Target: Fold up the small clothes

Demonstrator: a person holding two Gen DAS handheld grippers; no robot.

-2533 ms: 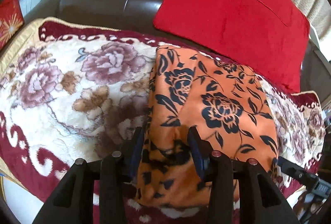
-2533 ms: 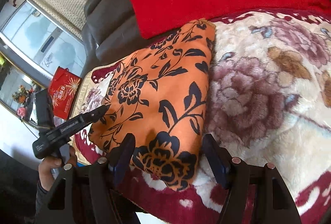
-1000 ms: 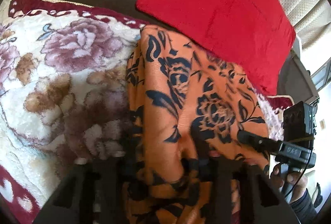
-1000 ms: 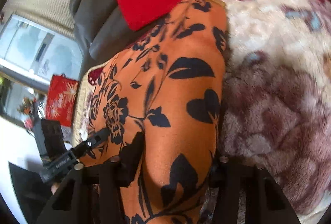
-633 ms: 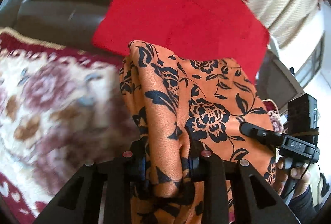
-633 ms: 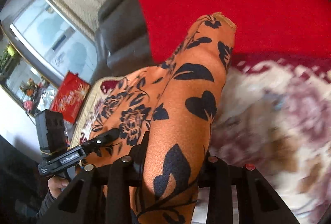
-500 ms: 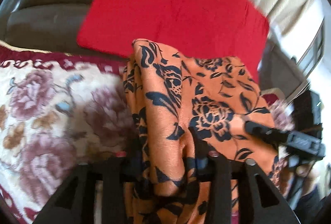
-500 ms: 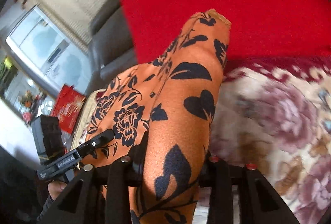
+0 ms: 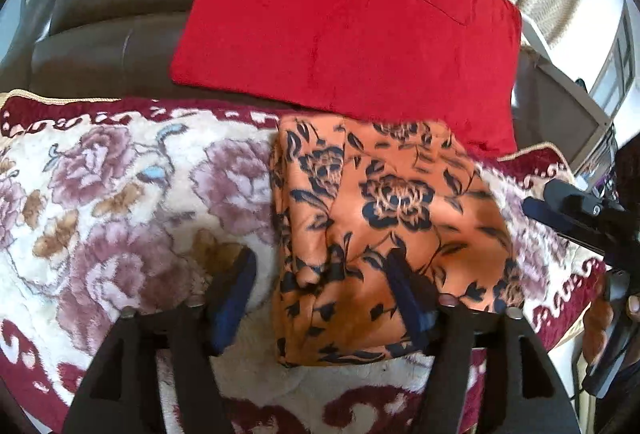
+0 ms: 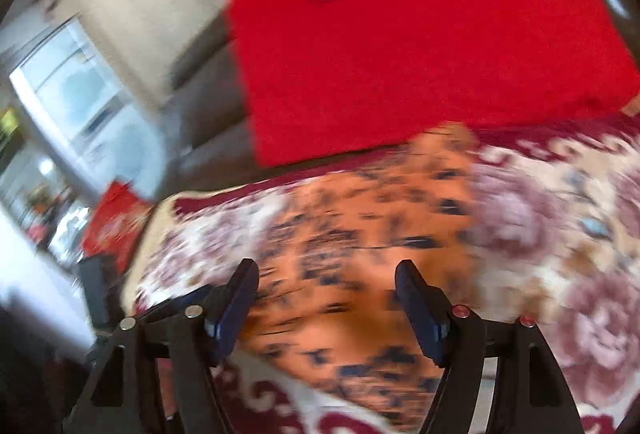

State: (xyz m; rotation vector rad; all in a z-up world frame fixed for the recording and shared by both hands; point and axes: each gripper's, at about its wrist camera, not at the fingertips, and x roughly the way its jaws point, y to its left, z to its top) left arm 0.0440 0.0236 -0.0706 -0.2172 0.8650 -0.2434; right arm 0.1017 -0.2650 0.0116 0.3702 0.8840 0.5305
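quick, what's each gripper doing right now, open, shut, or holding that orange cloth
Left gripper: jaws opening, not gripping; orange floral cloth lies folded on the blanket beneath.
Right gripper: jaws opening, holding nothing; cloth lies below, blurred.

Folded garment [image 9: 384, 234] lies flat on blanket [image 9: 120, 193], over sofa seat. Cushion [image 9: 348, 21] behind it, leaning on sofa backrest [image 9: 112, 33], its lower edge just beside garment's far edge. Right tongs [image 9: 532, 209] off garment's right side.
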